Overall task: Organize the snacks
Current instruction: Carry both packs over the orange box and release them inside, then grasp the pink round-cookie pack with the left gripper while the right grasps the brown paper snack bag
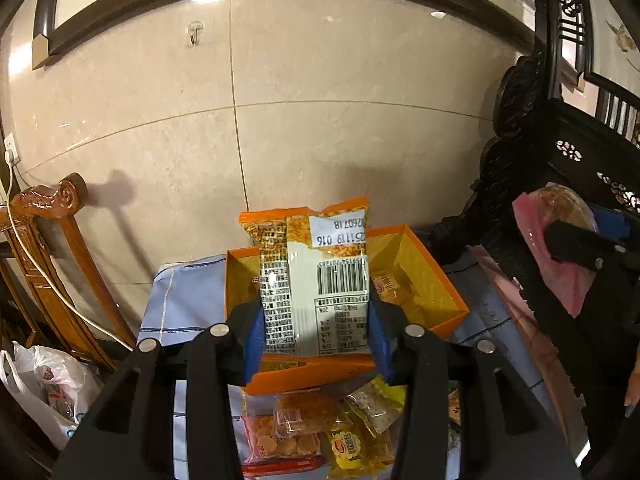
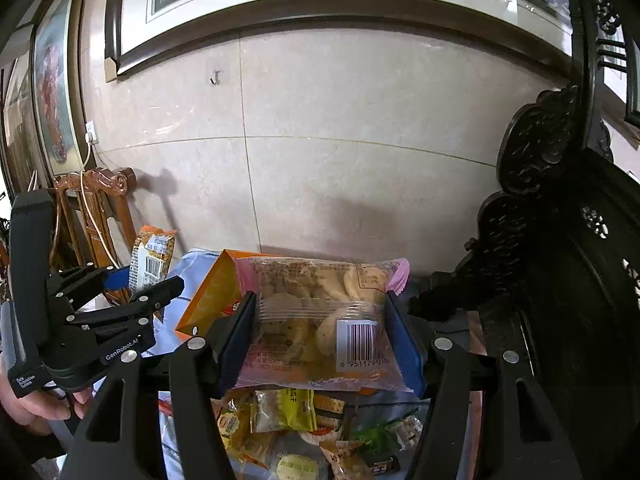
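My left gripper (image 1: 316, 316) is shut on an orange-and-white snack packet (image 1: 316, 276), held upright with its barcode side toward the camera, above the open orange box (image 1: 424, 276). My right gripper (image 2: 320, 332) is shut on a pink-edged clear bag of round biscuits (image 2: 320, 312), lifted over the snack pile. In the right wrist view the left gripper (image 2: 136, 284) appears at the left with its orange packet (image 2: 154, 256), and the orange box (image 2: 212, 292) shows behind the bag. The right gripper's pink bag (image 1: 560, 240) shows at the right of the left wrist view.
Several loose snack packets (image 1: 320, 432) (image 2: 296, 420) lie on the blue cloth (image 1: 188, 292) in front of the box. A brown wooden chair (image 1: 52, 248) and a white plastic bag (image 1: 44, 384) stand at the left. Dark carved furniture (image 2: 560, 240) rises on the right. A tiled wall is behind.
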Motion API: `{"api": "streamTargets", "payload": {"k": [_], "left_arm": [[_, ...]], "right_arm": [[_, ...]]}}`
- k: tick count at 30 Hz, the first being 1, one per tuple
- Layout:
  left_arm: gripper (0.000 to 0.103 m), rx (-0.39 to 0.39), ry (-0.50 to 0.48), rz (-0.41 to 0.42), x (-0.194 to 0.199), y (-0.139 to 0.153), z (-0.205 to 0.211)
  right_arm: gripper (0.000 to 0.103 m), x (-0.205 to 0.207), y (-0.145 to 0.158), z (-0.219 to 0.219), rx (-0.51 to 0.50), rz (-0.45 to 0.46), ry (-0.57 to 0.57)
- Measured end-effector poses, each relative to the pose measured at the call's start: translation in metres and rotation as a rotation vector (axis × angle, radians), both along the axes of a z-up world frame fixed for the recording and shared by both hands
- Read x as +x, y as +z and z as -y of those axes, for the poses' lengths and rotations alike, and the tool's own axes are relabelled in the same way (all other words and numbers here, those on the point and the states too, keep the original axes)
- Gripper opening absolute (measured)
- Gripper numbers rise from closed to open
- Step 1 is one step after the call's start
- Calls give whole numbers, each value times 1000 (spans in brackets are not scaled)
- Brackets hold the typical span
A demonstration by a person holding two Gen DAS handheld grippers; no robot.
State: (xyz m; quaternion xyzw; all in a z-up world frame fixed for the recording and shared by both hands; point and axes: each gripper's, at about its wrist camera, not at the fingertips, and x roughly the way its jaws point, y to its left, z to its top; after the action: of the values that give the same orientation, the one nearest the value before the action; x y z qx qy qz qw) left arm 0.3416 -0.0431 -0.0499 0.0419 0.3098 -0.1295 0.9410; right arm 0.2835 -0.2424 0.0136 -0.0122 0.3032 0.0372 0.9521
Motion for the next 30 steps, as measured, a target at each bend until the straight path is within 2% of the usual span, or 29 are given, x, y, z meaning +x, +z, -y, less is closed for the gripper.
{"api": "streamTargets", "payload": {"k": [5,10,12,13,16,20,25,27,30], "left_arm": [[42,5,9,-13,18,-8,0],[43,30,11,-28,51,-20,7],[76,34,0,-57,72,-30,12],[98,41,12,-79,85,-41,13],[97,85,68,-126,103,-65,3],[97,100,84,-121,92,-82,-17],[97,82,91,-156,57,-111,-46],[97,83,90,-192,33,-133,-61],[97,84,99,-253,7,-165,-80]], "right_arm": [[63,19,-7,-1,-4,-16,0],[64,58,-14,0,4,-33,5],[69,87,-25,0,36,-88,44],[73,98,-32,1,36,-112,48],[74,116,-58,6,-12,-174,11],[74,100,-86,16,-24,-216,-10],[75,60,-128,28,8,-291,-64],[76,45,-148,30,6,-328,-79],[76,15,-189,26,-43,-409,-79]]}}
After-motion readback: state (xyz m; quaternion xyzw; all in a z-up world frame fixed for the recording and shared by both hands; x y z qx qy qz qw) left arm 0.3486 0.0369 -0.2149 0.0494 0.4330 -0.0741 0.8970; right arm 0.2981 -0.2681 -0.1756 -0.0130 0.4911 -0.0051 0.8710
